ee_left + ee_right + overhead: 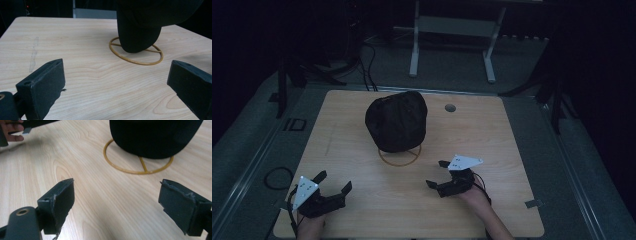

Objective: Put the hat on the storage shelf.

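Jaws spread wide and empty on each hand-held gripper, left and right, we should approach the black hat ahead on its wire stand slowly, gripping its lower edge evenly from both sides.

White desk frame beyond wooden table

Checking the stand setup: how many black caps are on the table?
1. The black cap sits on the yellow wire stand at mid-table, beyond both open grippers. None other seen.
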### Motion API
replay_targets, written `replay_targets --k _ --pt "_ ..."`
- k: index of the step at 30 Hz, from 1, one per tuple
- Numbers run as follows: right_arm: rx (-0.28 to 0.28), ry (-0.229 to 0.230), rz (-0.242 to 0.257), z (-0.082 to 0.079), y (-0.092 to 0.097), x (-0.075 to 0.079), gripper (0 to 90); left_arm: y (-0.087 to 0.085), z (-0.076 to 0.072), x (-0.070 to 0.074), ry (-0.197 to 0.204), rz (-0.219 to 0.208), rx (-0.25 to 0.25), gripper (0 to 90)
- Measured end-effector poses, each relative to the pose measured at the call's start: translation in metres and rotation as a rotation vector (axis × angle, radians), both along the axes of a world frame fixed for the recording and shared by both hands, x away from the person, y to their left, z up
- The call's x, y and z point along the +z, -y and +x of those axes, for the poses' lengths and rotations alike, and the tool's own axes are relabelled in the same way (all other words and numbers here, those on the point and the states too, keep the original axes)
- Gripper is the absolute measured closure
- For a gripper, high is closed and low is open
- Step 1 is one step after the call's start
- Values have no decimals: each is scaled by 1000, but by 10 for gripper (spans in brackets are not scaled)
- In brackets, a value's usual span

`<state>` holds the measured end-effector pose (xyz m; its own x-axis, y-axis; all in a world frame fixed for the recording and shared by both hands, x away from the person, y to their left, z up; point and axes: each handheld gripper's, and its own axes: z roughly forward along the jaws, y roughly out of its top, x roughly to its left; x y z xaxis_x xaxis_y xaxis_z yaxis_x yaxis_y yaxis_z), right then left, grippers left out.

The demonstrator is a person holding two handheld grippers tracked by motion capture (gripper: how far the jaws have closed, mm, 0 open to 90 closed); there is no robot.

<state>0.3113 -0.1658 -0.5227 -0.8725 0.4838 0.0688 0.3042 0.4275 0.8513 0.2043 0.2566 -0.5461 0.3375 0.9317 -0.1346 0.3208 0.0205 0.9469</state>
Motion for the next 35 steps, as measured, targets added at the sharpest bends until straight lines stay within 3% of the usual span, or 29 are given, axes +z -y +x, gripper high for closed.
replay_targets --k 17,26,35 --pt "-26 -32 -21 -10 24 -18 133 1 1 -1 -16 -7 -7 21" --pt "-19 -8 -39 -20 33 -24 134 2 2 -2 -19 -5 -14 21" --pt "-37 4 -33 -17 38 -27 134 2 2 -3 -24 -7 -23 21"
